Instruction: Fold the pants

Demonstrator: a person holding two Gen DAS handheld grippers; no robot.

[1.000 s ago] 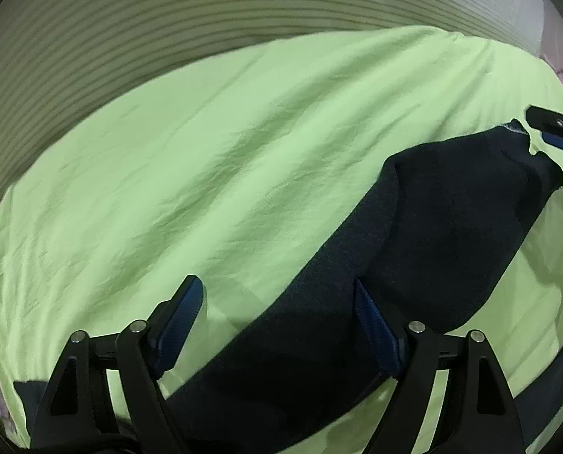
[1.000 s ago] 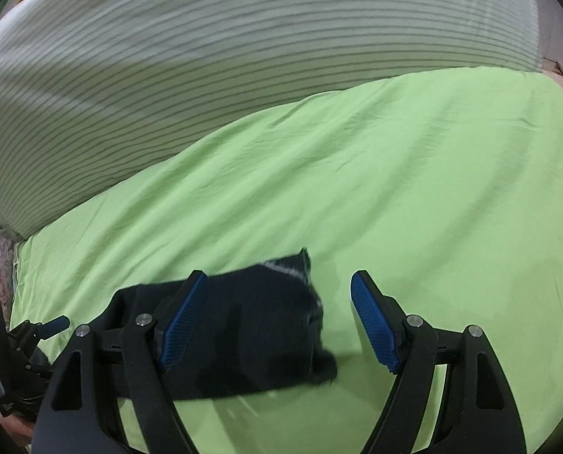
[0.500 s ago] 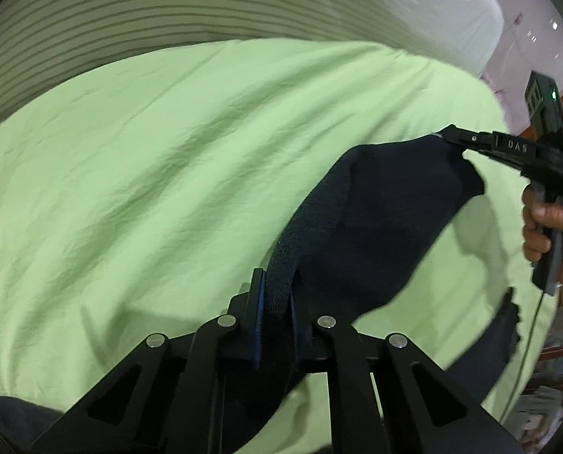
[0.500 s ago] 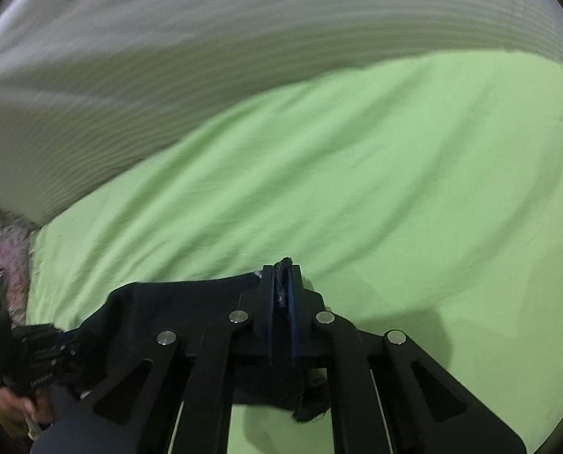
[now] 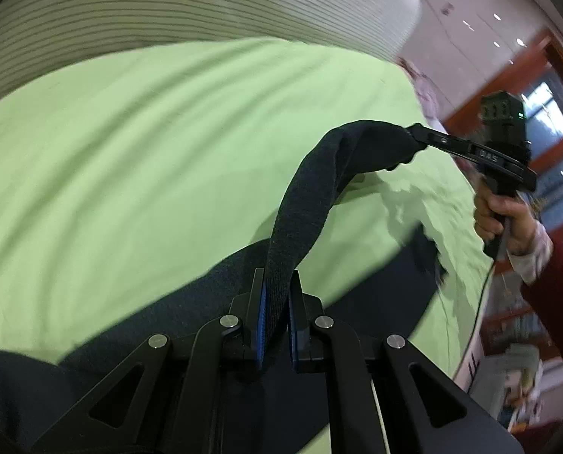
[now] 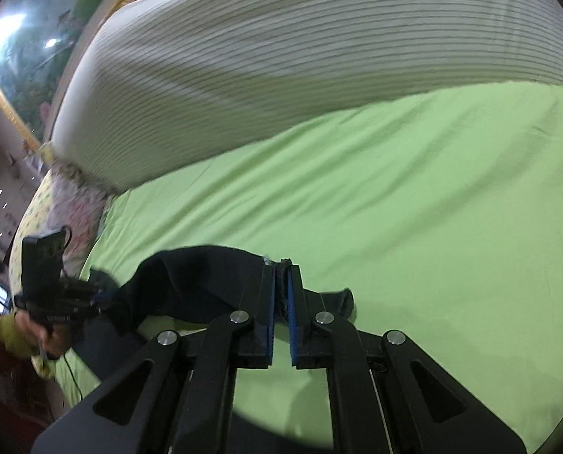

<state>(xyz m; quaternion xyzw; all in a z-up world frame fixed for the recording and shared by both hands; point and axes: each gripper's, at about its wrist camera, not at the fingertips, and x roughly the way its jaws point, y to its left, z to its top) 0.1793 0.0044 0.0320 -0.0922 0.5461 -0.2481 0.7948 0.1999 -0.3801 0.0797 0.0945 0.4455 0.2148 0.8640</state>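
A: Report what has changed over the last second.

B: Both units were open above the pants [image 5: 304, 204]; now both are clamped on one edge and have raised it off the bed [image 5: 130, 143]. The left hand-held gripper [image 5: 275, 325] pinches a dark knit band at 6 o'clock. The right hand-held gripper [image 6: 280, 314] pinches the far corner, seen from the left wrist at 2 o'clock.

A: Effect on the task?

B: The lifted edge spans between both units in a slack arch. My judgement: a fold is starting; the edge is ready to carry over the part lying flat.

A: Materials?

B: Pants: dark navy, soft, fine-ribbed, limp. The rest lies on the bed at 5 o'clock. Sheet: light green, thin, wrinkled. A striped white pillow [image 6: 300, 75] sits at 12 o'clock, bulky and rounded.
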